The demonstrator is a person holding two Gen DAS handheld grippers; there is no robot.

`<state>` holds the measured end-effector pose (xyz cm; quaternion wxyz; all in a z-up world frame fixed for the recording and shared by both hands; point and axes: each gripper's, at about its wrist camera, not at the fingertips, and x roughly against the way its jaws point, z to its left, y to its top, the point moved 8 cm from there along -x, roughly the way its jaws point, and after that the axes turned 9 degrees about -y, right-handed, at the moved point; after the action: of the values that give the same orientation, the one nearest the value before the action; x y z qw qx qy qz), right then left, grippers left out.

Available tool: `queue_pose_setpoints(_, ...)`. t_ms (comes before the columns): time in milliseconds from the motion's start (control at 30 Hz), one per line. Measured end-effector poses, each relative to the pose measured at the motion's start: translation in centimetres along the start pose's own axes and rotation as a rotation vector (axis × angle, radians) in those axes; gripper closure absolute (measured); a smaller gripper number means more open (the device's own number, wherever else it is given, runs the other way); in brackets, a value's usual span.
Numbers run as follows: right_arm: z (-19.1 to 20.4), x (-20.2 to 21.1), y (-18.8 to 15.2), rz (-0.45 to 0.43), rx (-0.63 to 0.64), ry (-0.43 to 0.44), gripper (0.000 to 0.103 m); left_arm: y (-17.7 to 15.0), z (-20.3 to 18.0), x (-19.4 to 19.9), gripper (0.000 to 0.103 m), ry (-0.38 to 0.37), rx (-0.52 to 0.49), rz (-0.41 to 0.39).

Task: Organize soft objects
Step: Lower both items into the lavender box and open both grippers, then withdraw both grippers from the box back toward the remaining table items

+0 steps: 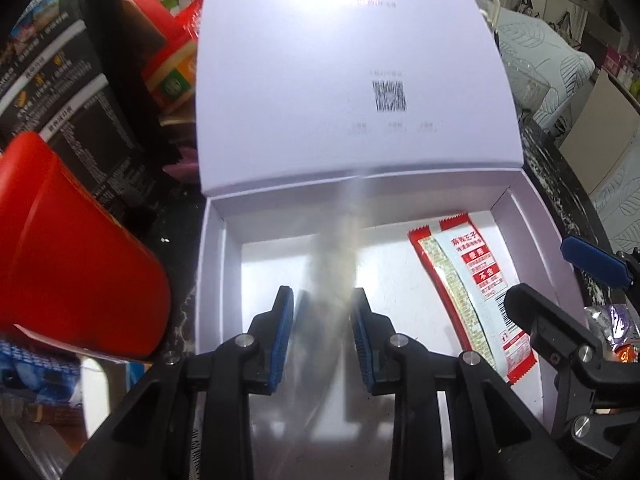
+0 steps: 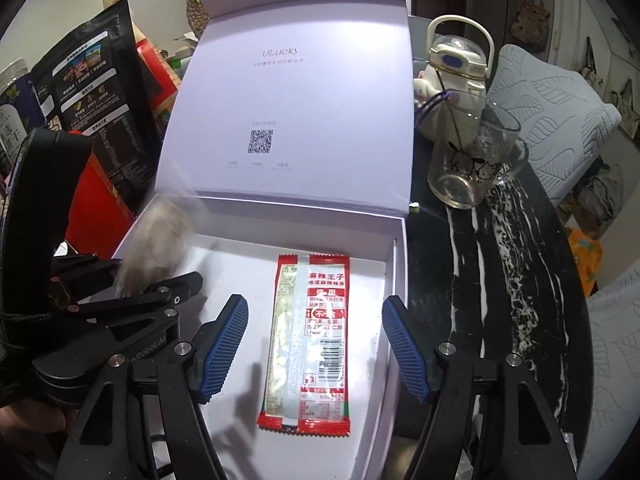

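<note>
An open white box (image 2: 394, 264) sits on the dark marbled bench (image 2: 492, 248), its lid (image 2: 296, 112) standing up at the back.

A red-and-white snack packet (image 2: 308, 340) lies flat on the box floor, lengthwise, in the lower centre of the right wrist view and at the right of the left wrist view (image 1: 472, 296).

The right tongs (image 2: 314, 344) hang over the packet, spread wide on either side of it and not touching it: released.

A blurred, pale furry thing (image 1: 332, 264) streaks down the middle of the left wrist view, between the blue pads of the left tongs (image 1: 322, 336). The pads stand narrowly apart; whether they press it I cannot tell. From the right wrist view the furry thing (image 2: 156, 248) is at the box's left wall.

A glass cup (image 2: 468, 160) and a white kettle (image 2: 452, 76) stand at the upper right, dark and red packages (image 2: 100, 120) at the left.
</note>
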<state>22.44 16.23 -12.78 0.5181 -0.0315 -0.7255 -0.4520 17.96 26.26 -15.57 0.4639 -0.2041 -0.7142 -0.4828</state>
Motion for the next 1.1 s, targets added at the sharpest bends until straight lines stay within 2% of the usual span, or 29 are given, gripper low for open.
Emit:
queue_pose_setpoints(33,0.0,0.3,0.0,-0.005,-0.001,0.000,0.033,-0.1,-0.1,0.3,0.063,0.001,-0.001,-0.008)
queue_pose_setpoints(100,-0.1,0.8,0.2,-0.017,-0.004,0.000,0.033,0.2,-0.2,0.9,0.018,0.005,0.000,-0.032)
queue_pose_setpoints(133,-0.1,1.1,0.2,-0.022,-0.004,0.000,0.033,0.4,-0.2,1.2,0.012,0.015,0.002,-0.047)
queue_pose_setpoints(200,-0.5,1.7,0.4,-0.037,-0.013,-0.007,0.032,0.9,-0.5,1.9,0.012,-0.006,0.007,-0.072)
queue_pose_setpoints(633,-0.5,6.2,2.2,-0.142,-0.018,0.010,0.032,2.0,0.3,8.7,0.012,-0.018,0.023,-0.219)
queue_pose_setpoints(1100,-1.2,14.2,2.8,-0.276,-0.020,-0.013,0.032,2.0,-2.5,18.0,0.012,-0.057,-0.057,-0.402)
